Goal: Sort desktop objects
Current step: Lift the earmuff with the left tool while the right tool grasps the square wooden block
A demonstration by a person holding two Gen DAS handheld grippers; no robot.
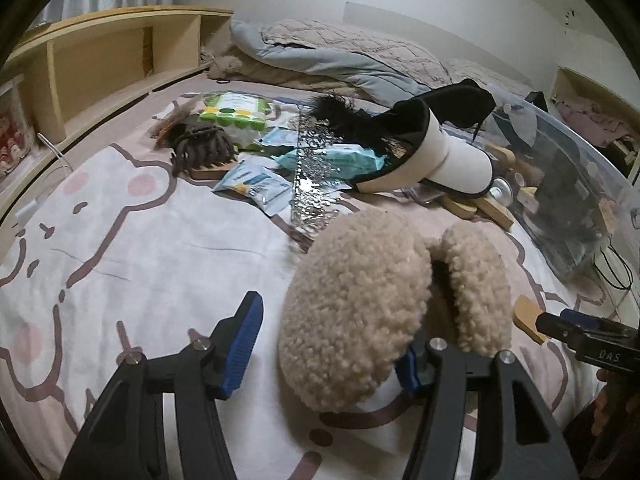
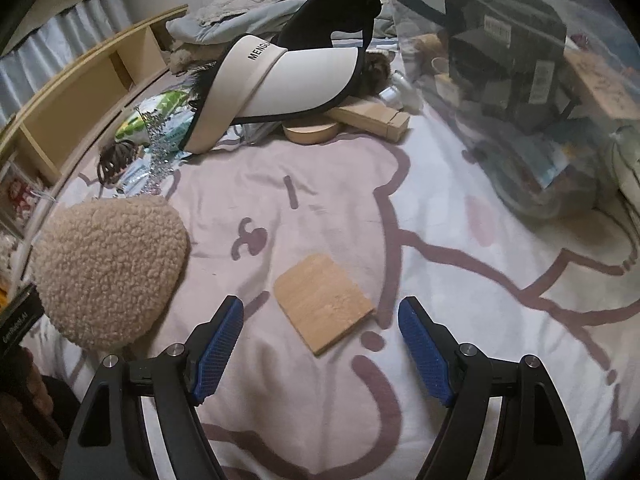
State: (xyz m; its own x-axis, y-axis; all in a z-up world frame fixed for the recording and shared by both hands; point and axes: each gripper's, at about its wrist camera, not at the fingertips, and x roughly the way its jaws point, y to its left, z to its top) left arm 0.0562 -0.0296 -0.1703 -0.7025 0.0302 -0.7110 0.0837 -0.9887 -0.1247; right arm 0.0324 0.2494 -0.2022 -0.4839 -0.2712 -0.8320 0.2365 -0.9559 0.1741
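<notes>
A beige fluffy earmuff (image 1: pixel 360 312) lies on the pink cartoon blanket (image 1: pixel 140 248). My left gripper (image 1: pixel 328 356) is open, with its right finger behind the earmuff and its left finger clear of it. In the right wrist view the earmuff (image 2: pixel 108 268) lies at the left. My right gripper (image 2: pixel 320 344) is open and empty, its fingers on either side of a flat wooden tile (image 2: pixel 324 304) that lies on the blanket. The tile's edge and my right gripper tip show in the left wrist view (image 1: pixel 528 316).
A white and black sun visor (image 2: pixel 280 84) rests on wooden pieces (image 2: pixel 372 116). Beside it are a silver tiara (image 1: pixel 316 176), wipe packets (image 1: pixel 252 180), a dark hair claw (image 1: pixel 200 148) and a green pack (image 1: pixel 232 112). A clear storage bin (image 2: pixel 520 80) stands at the right. A wooden headboard shelf (image 1: pixel 100 68) is at the left.
</notes>
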